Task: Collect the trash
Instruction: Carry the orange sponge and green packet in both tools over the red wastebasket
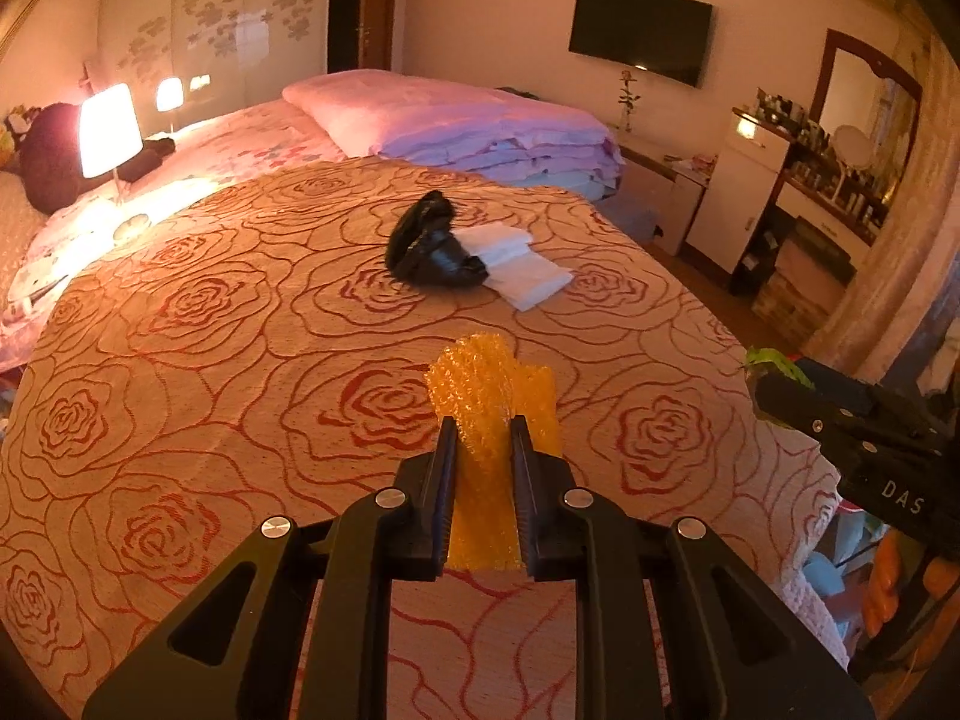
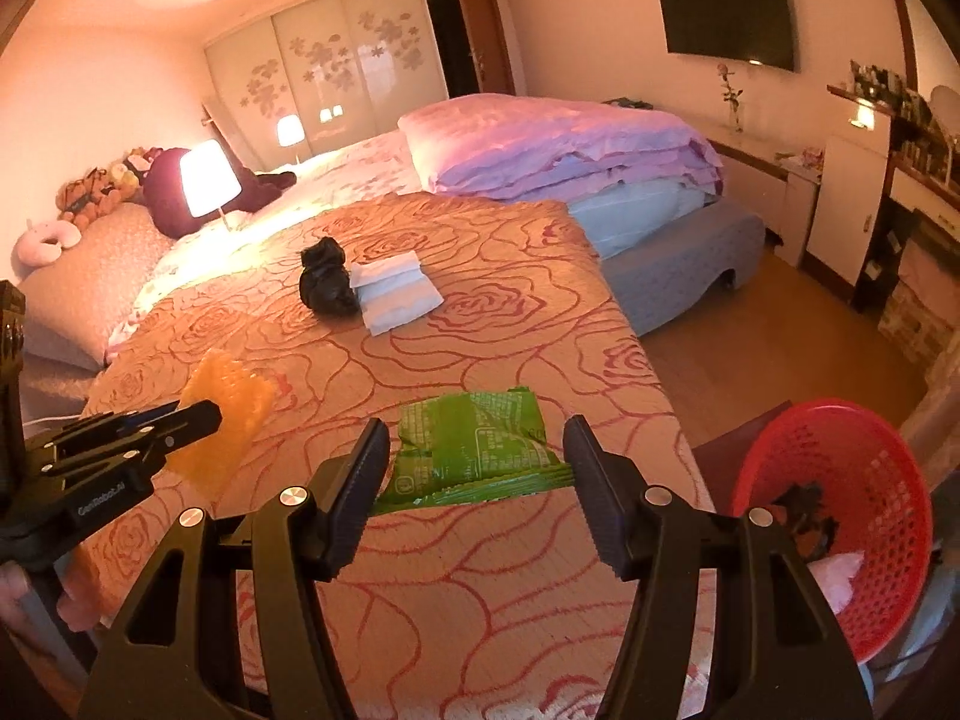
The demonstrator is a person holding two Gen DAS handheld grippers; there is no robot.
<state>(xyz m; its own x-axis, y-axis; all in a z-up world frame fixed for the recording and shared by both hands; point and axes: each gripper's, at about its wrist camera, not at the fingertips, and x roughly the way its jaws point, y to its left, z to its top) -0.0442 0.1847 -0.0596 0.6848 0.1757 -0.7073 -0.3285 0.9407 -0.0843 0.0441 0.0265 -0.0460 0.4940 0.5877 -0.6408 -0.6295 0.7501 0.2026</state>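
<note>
My left gripper is shut on a piece of orange bubble wrap and holds it above the rose-patterned bedspread; it also shows in the right wrist view. My right gripper has wide-apart jaws with a green wrapper between them; whether the fingers touch it I cannot tell. A crumpled black bag and white folded paper lie farther up the bed, also in the right wrist view, the bag beside the paper.
A red plastic basket with some trash inside stands at the bed's right edge. Folded pink quilts sit at the far end. A lit lamp and plush toys are at the left. The dresser is at the right.
</note>
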